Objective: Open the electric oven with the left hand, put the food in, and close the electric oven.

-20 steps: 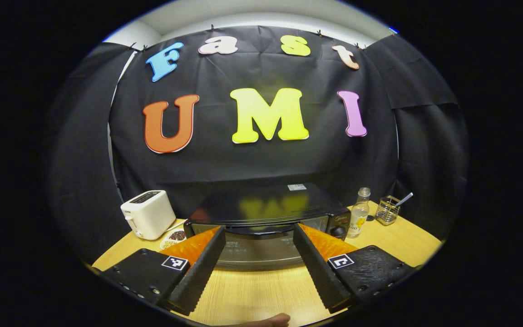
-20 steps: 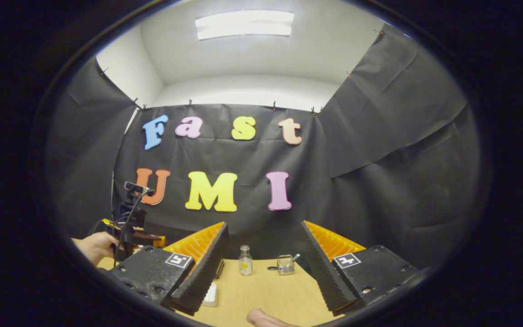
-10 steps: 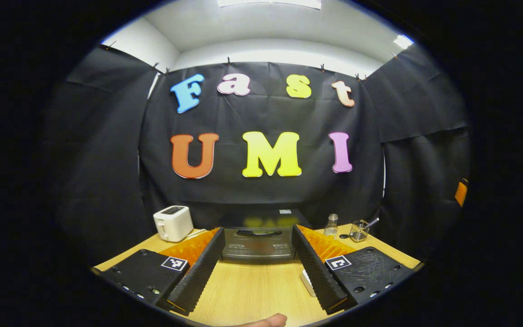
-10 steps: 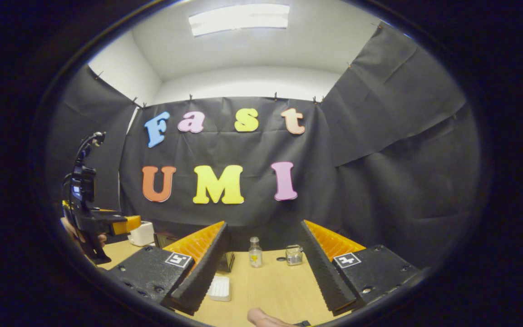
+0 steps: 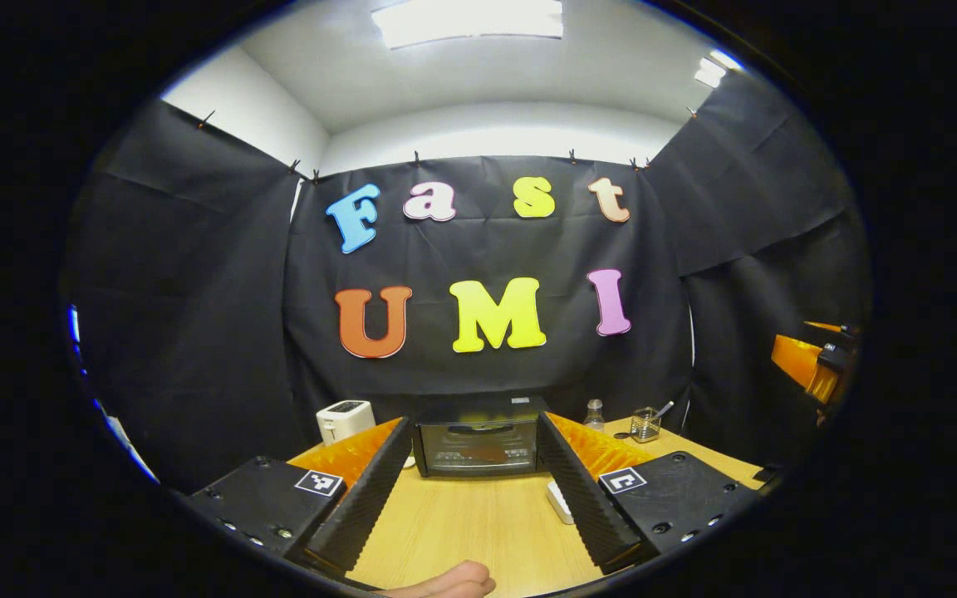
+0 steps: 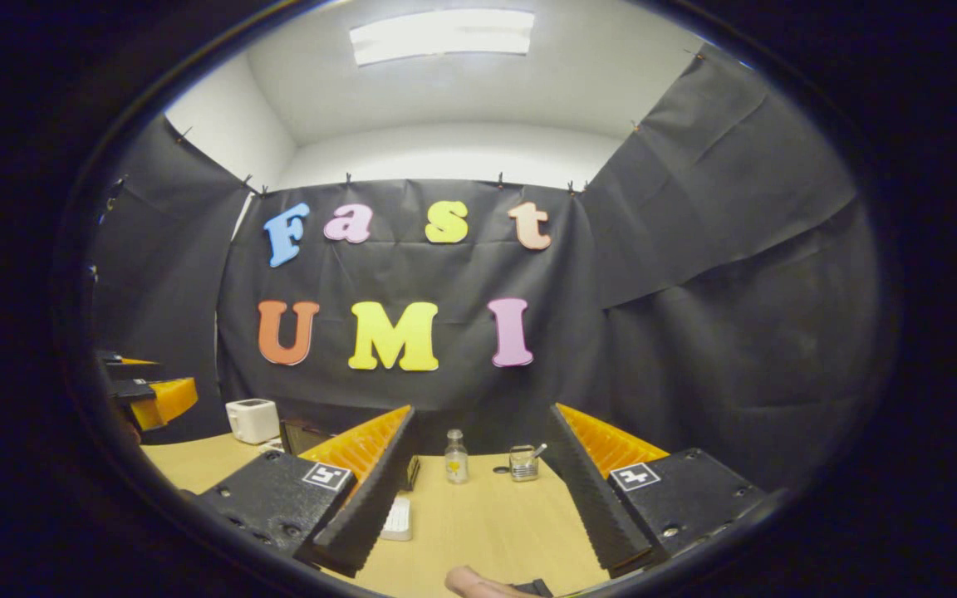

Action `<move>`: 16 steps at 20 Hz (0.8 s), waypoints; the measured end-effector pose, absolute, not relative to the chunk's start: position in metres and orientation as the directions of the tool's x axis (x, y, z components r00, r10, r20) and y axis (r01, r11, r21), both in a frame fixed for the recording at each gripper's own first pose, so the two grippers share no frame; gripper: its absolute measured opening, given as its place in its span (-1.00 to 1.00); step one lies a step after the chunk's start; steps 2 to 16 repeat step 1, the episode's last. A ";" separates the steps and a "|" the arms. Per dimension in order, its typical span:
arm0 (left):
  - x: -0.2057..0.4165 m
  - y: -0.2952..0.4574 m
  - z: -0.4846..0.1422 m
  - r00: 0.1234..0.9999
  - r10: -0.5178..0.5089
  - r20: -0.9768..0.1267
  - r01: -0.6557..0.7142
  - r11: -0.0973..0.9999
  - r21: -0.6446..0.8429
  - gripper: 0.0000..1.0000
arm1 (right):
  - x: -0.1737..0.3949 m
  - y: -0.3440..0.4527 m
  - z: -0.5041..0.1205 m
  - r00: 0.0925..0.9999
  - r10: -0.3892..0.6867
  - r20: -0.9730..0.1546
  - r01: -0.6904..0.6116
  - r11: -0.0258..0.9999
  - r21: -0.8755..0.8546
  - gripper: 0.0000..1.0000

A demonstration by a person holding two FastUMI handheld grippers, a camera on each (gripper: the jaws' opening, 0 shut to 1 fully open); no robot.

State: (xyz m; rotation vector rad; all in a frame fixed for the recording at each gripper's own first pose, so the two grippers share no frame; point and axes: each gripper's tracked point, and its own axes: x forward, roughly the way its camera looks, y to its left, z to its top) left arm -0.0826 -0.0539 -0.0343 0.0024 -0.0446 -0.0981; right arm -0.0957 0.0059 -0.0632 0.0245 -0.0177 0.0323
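The black electric oven (image 5: 478, 444) stands at the back of the wooden table (image 5: 462, 531) with its glass door shut; a reddish shape shows dimly behind the glass. My left gripper (image 5: 473, 425) is open, well back from the oven and facing it, with nothing between its fingers. My right gripper (image 6: 482, 413) is also open and holds nothing, facing the table's right part. A corner of the oven (image 6: 300, 433) peeks out beside the right gripper's left finger. Each gripper appears at the edge of the other's view: the right gripper (image 5: 811, 365) and the left gripper (image 6: 150, 397).
A white toaster (image 5: 344, 419) sits left of the oven. To the oven's right stand a small glass bottle (image 5: 593, 413) and a wire cup (image 5: 646, 423) with a spoon. A small white ribbed object (image 6: 398, 519) lies on the table. A fingertip (image 5: 445, 585) shows at the bottom edge.
My left gripper has drawn back from the oven, which now looks smaller and farther off, with its door shut. The right gripper has barely moved.
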 end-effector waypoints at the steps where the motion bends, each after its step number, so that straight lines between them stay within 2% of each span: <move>1: -0.084 -0.055 -0.034 0.994 -0.098 0.043 0.097 0.995 0.008 0.92 | -0.095 0.001 -0.065 1.000 0.028 0.012 -0.028 0.999 0.029 0.97; 16: -0.084 -0.055 -0.034 0.994 -0.098 0.043 0.097 0.995 0.008 0.92 | -0.095 0.001 -0.065 1.000 0.028 0.012 -0.028 0.999 0.029 0.97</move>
